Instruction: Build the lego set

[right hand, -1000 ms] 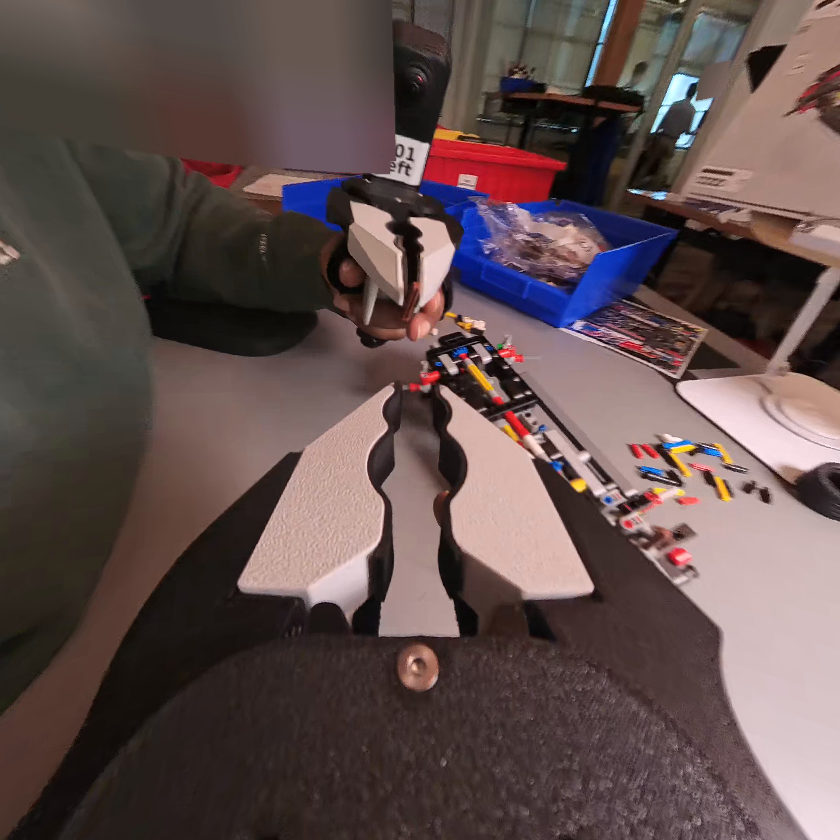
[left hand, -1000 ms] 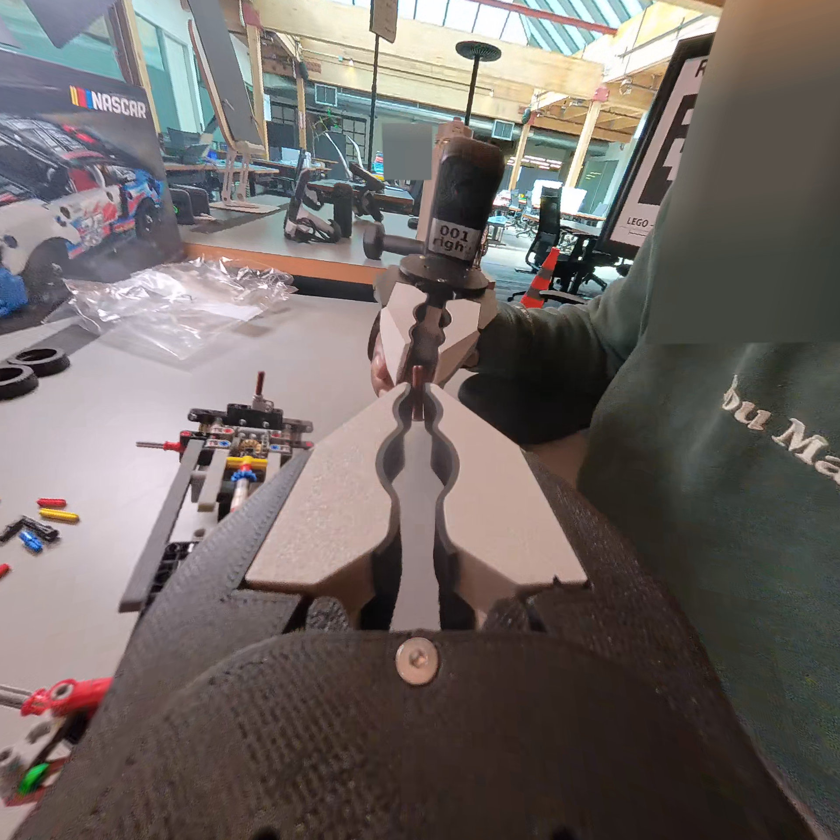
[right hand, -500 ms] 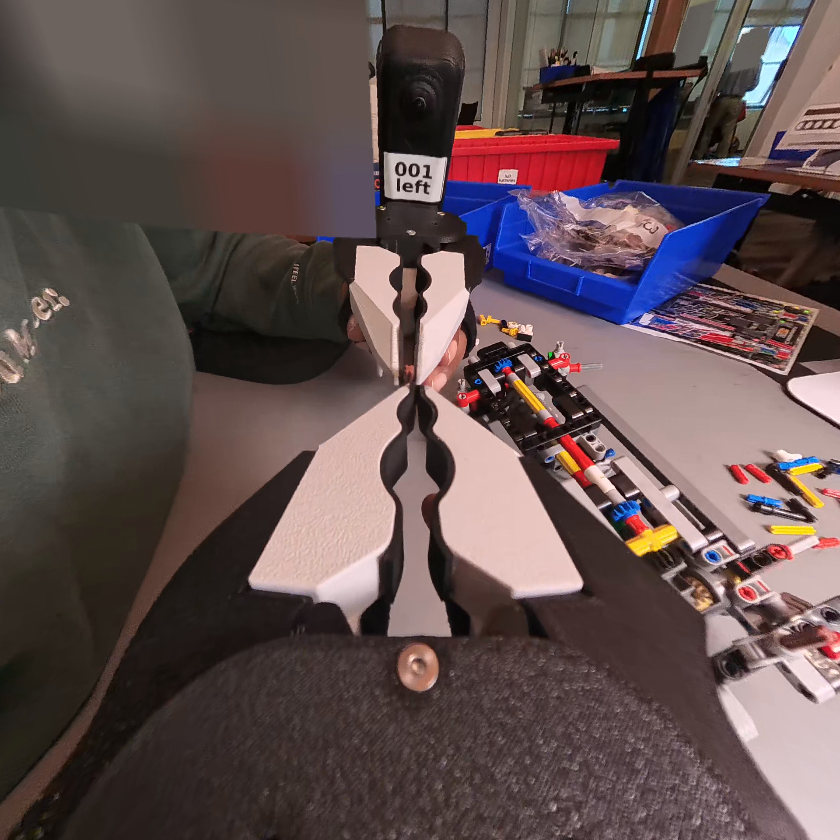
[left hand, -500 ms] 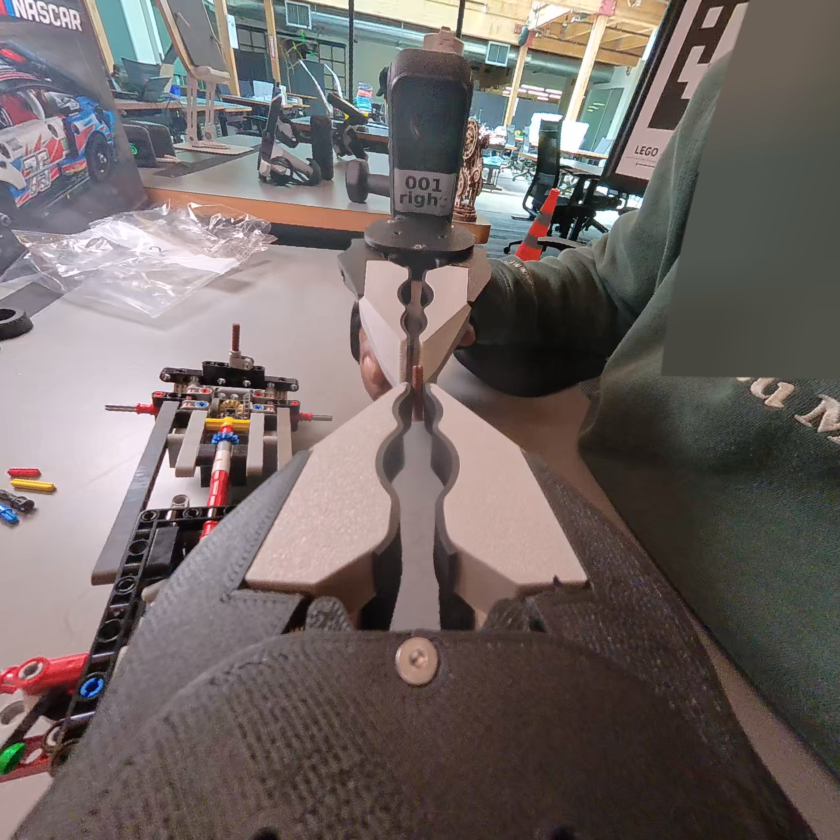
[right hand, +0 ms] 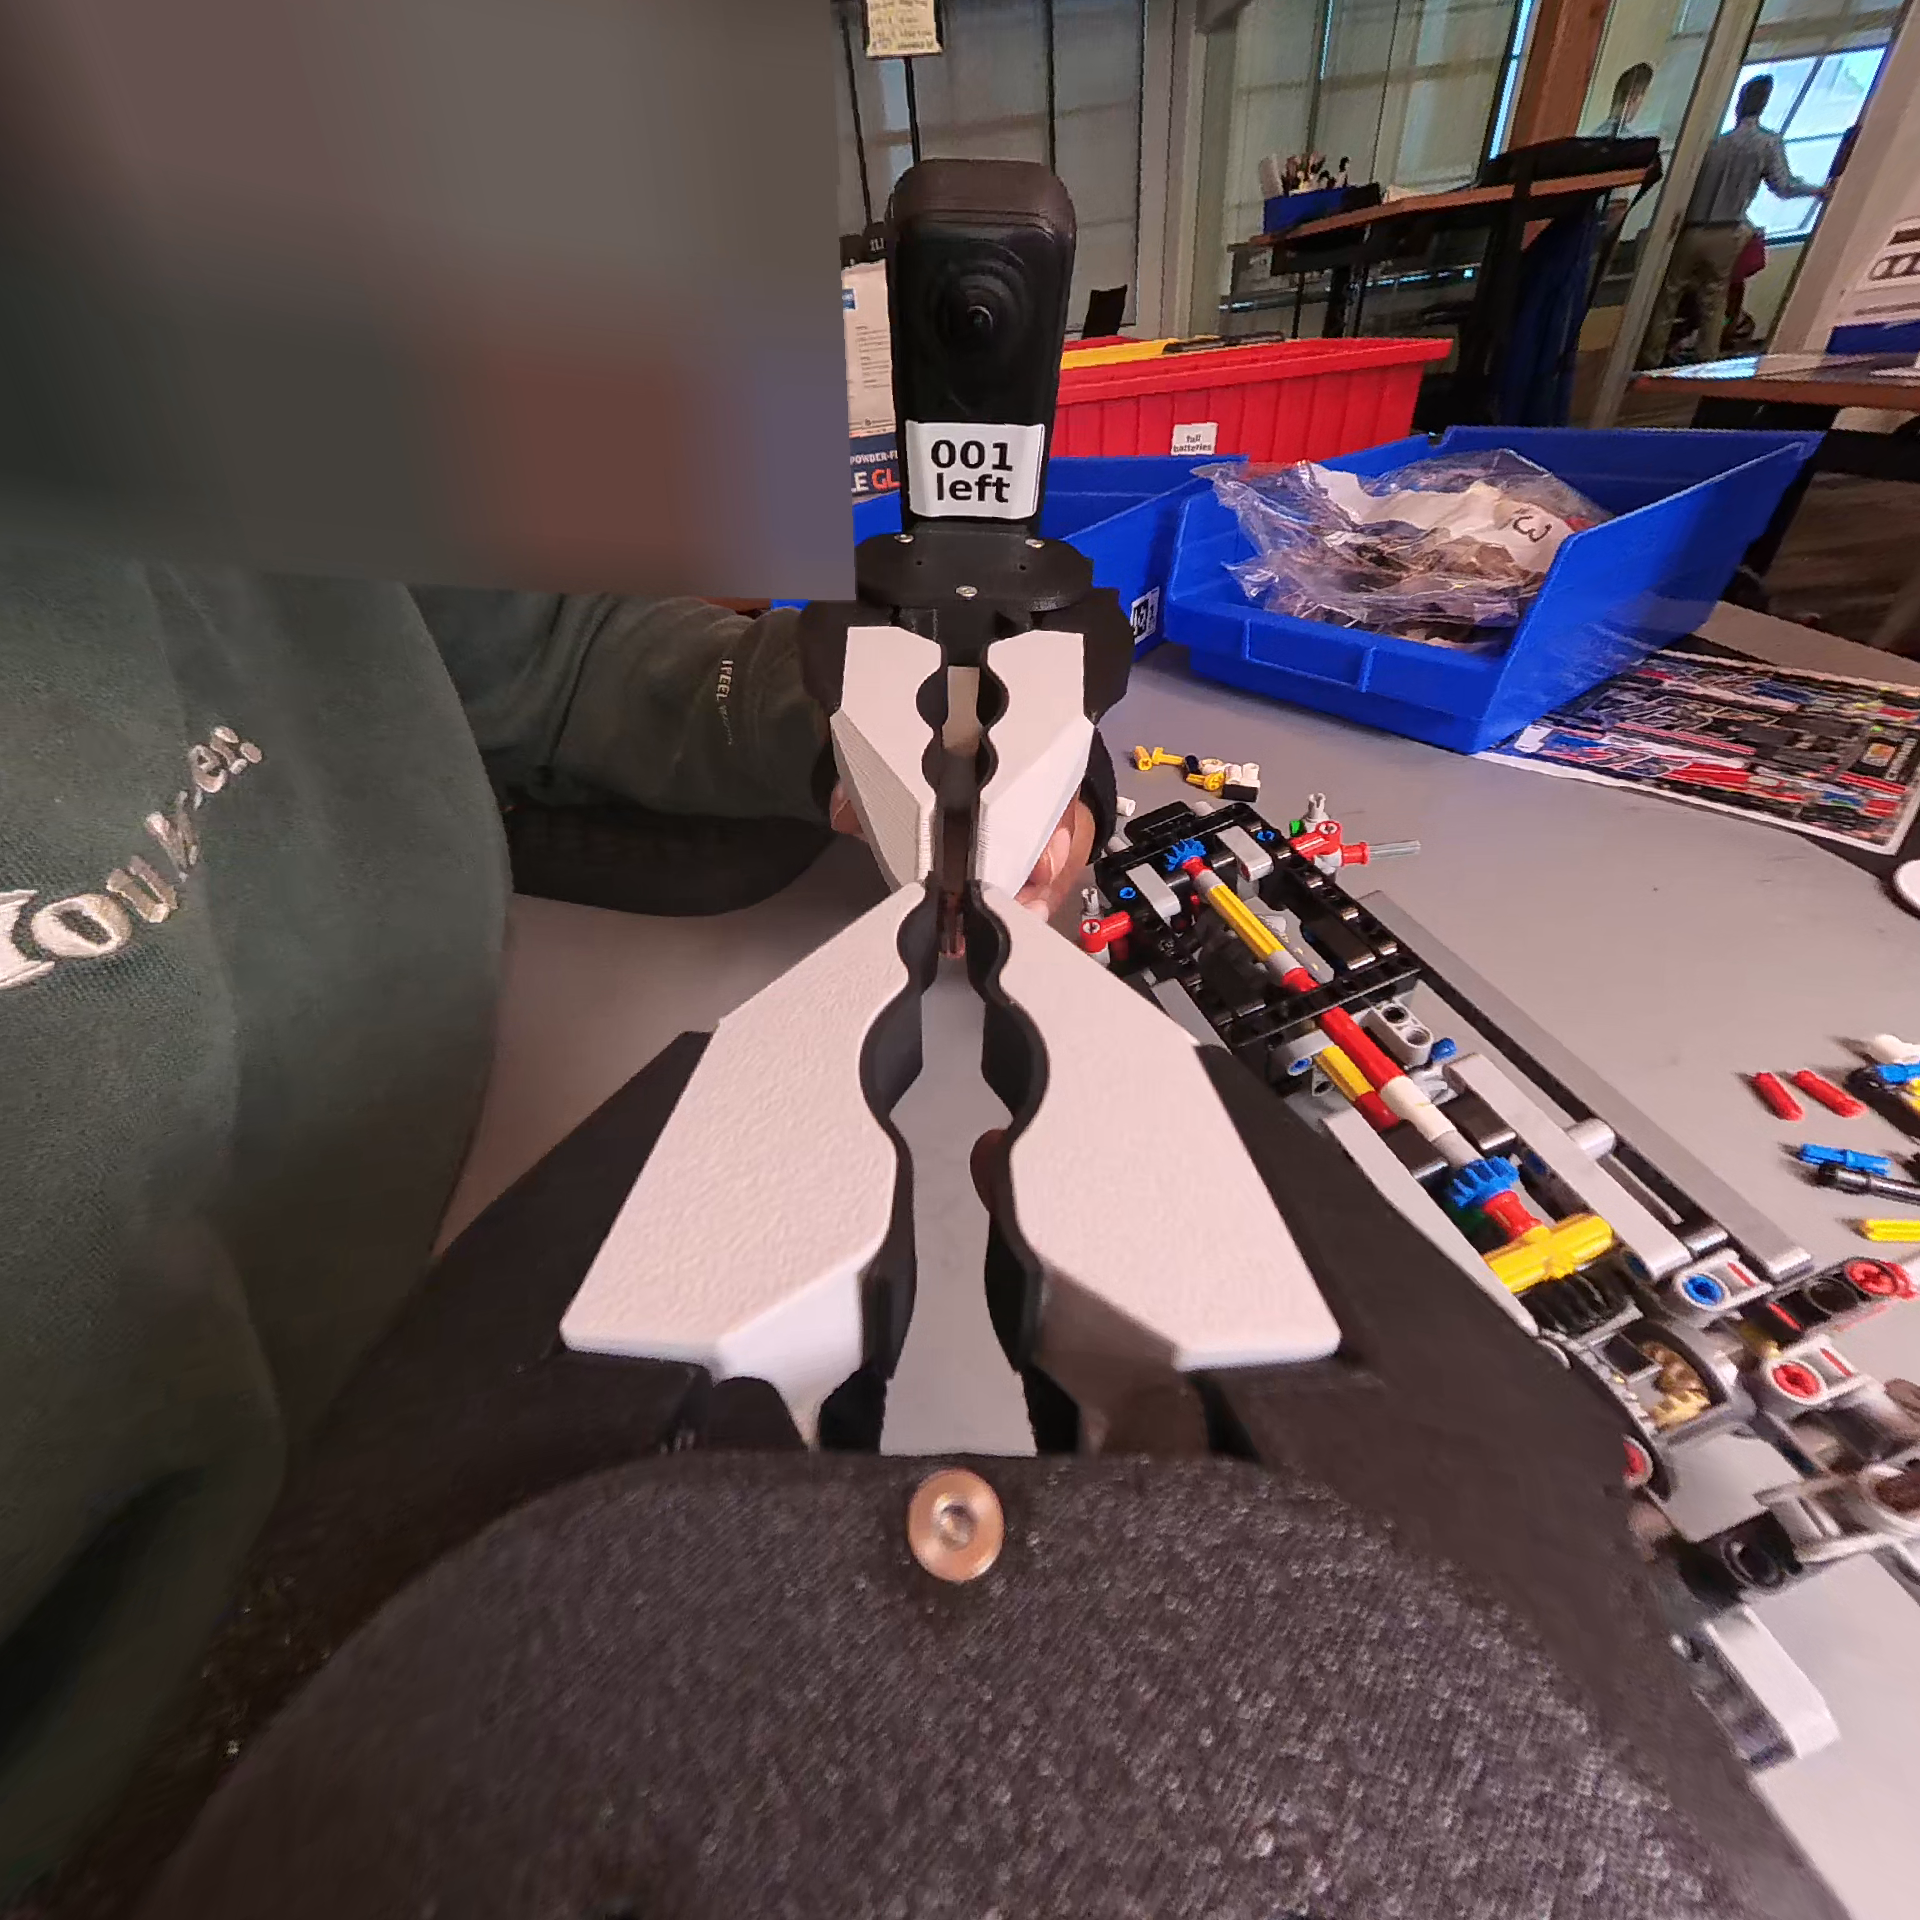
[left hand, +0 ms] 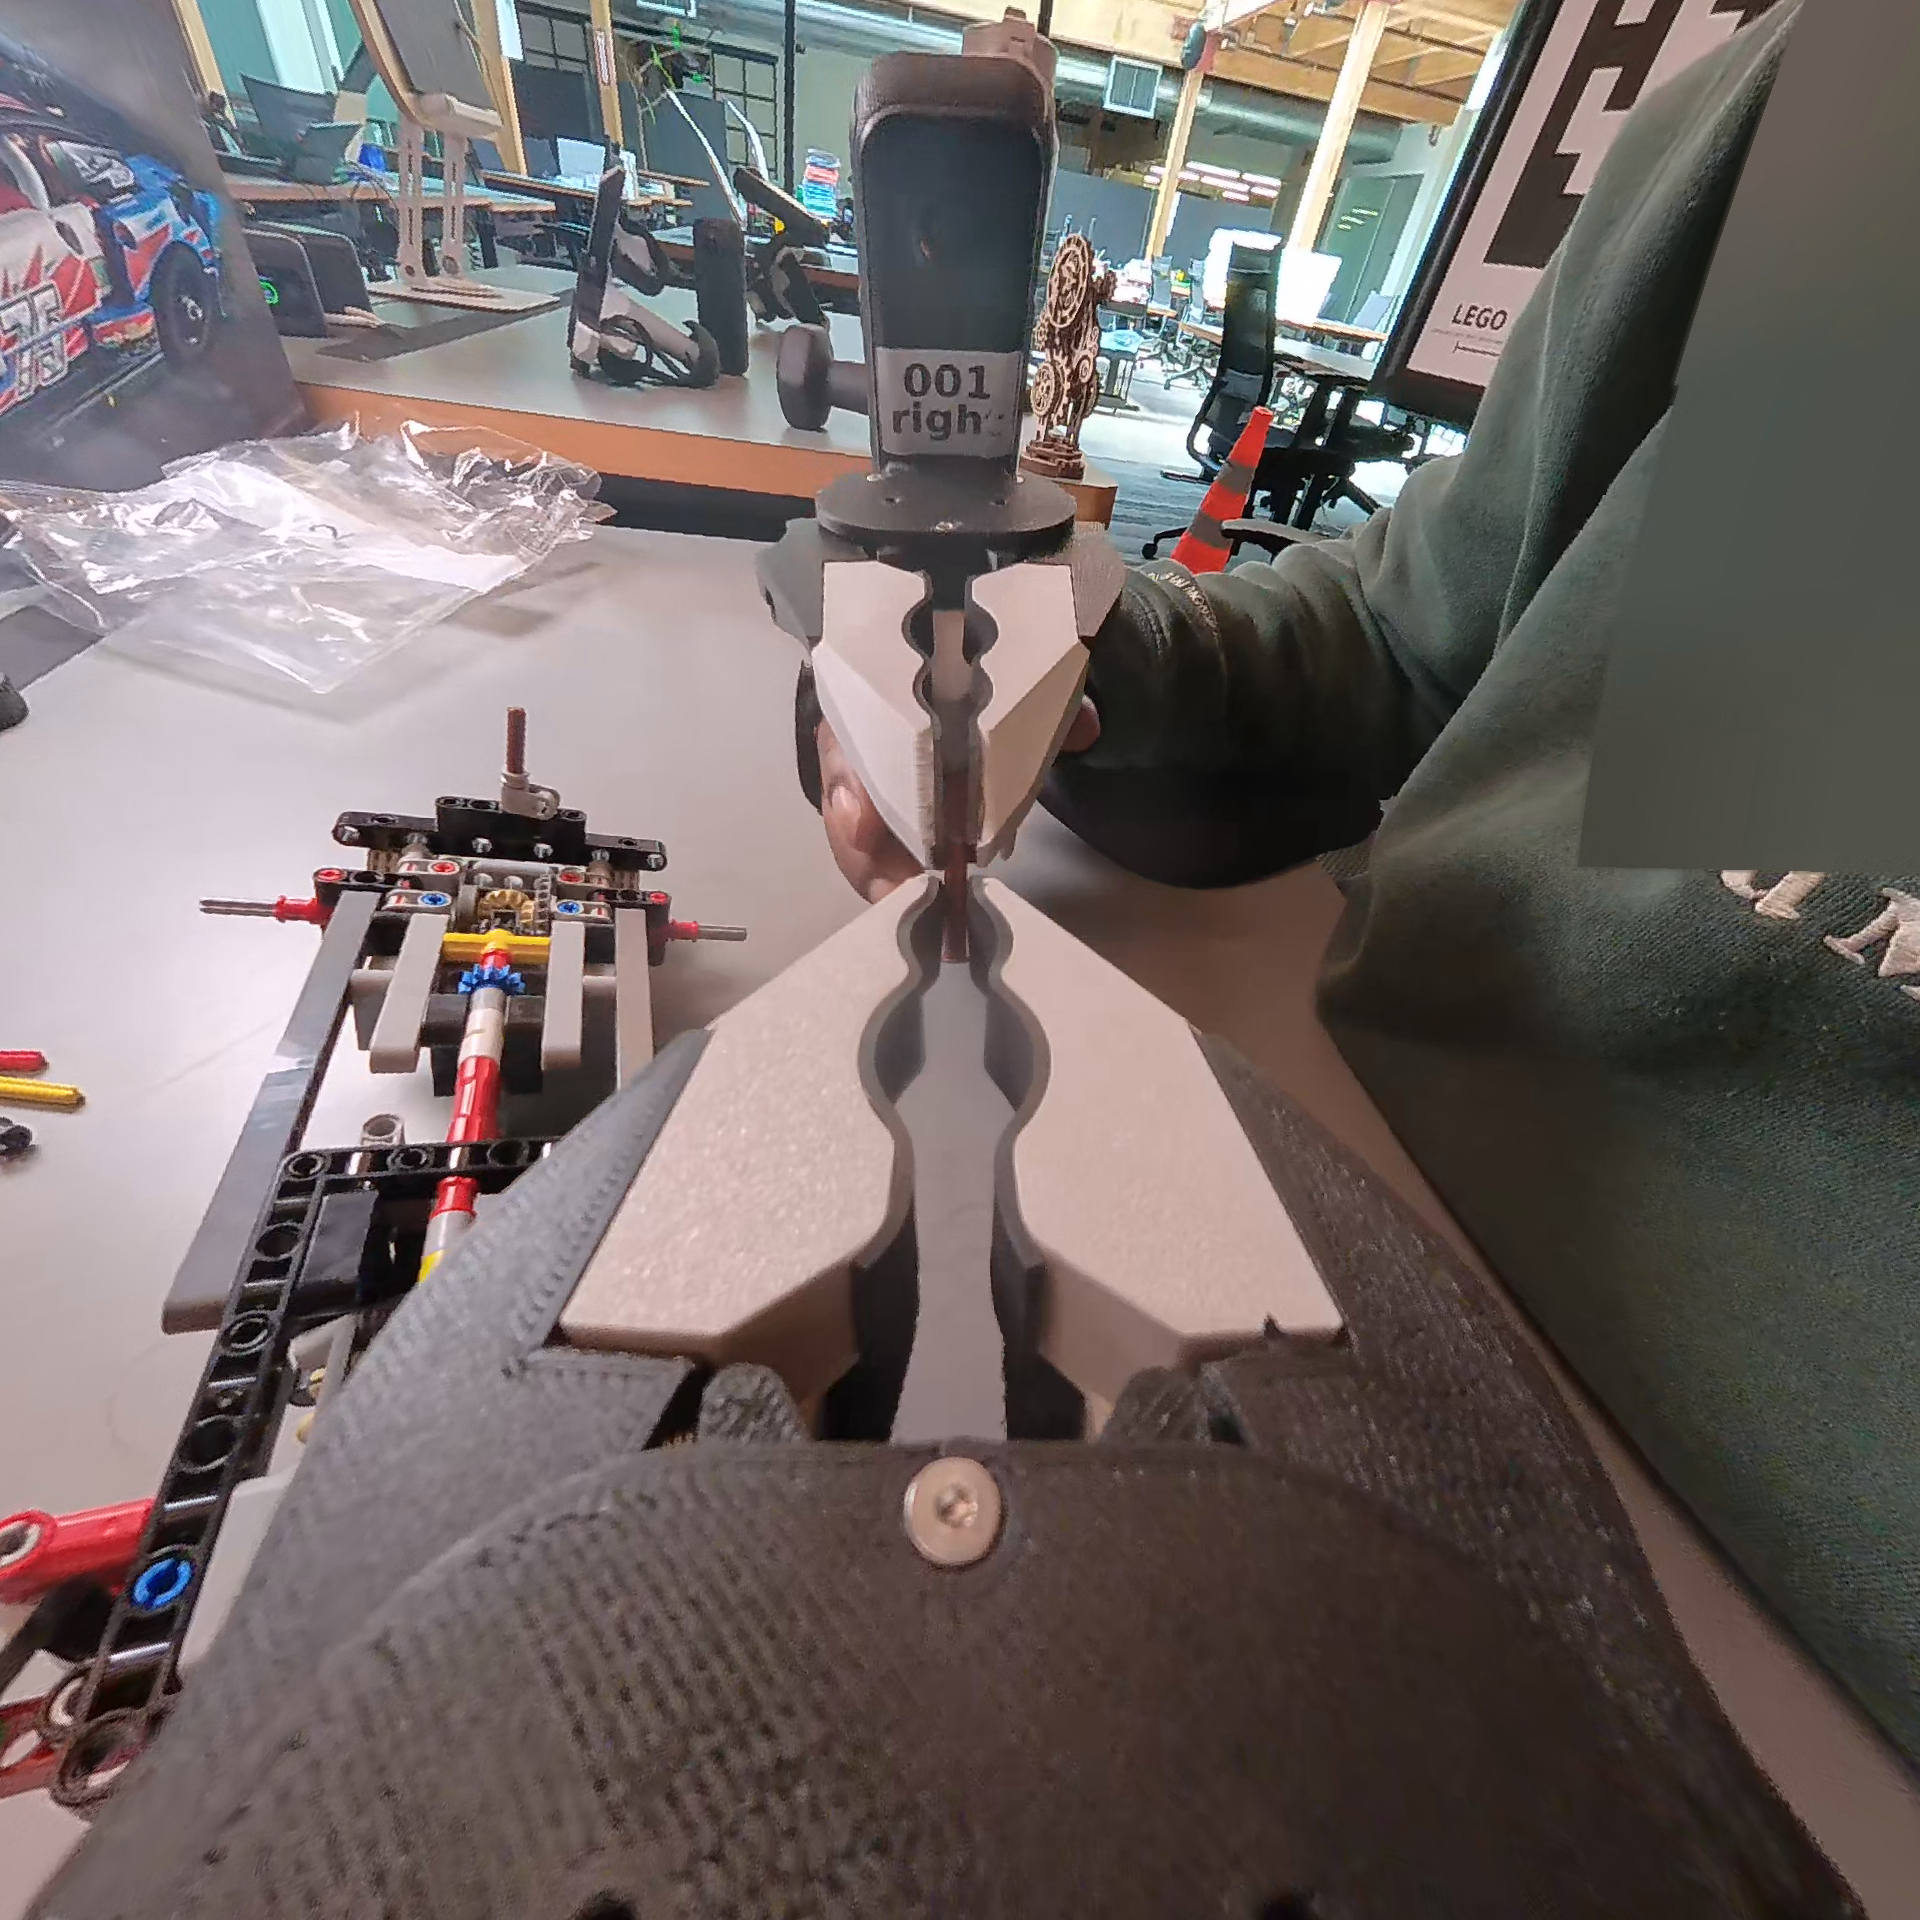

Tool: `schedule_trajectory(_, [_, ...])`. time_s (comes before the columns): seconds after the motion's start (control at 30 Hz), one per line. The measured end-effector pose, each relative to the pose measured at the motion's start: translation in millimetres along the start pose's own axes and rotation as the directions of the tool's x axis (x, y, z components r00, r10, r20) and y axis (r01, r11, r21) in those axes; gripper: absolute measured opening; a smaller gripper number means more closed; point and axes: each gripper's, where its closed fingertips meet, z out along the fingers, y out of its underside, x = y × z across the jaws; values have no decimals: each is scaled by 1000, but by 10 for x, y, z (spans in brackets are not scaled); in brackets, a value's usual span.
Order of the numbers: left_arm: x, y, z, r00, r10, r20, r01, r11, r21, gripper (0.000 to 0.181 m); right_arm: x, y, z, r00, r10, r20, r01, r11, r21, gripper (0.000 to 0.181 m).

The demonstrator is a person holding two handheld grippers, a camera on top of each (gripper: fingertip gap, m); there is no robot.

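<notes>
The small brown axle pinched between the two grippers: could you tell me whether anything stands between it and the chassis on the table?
Nothing visible does. The brown axle is held tip to tip by the left gripper and right gripper, above bare table beside the chassis.

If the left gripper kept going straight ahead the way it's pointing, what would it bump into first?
Most likely the right gripper. The two point tip to tip, with a thin dark red-brown rod pinched in the left gripper and running on between the right gripper's jaws. Their tips look nearly touching, though the depth is hard to judge.
</notes>
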Motion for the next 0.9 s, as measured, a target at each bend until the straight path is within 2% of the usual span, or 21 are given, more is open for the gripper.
schedule_trajectory(0.43, [-54, 93, 16, 999, 2, 41, 0, 998, -62, 4, 25, 6, -47, 1000, 22, 1, -22, 1000, -17, 1])
schedule_trajectory(0.6, [-194, 86, -21, 991, 1, 135, 10, 997, -78, 16, 107, -44, -116, 1000, 11, -29, -11, 1000, -1, 1])
schedule_trajectory(0.67, [-277, 66, -73, 983, 14, 184, 0, 997, -77, 16, 218, -111, -213, 997, -5, -82, 6, 1000, 11, 0])
schedule_trajectory(0.73, [-308, 15, -113, 980, 6, 200, 6, 998, -57, 16, 410, -136, -369, 980, -50, -191, 48, 999, -18, 0])
schedule_trajectory(0.9, [-396, 12, -160, 970, 1, 245, 12, 999, -52, 16, 924, -147, -870, 876, -110, -470, 84, 994, -75, 0])
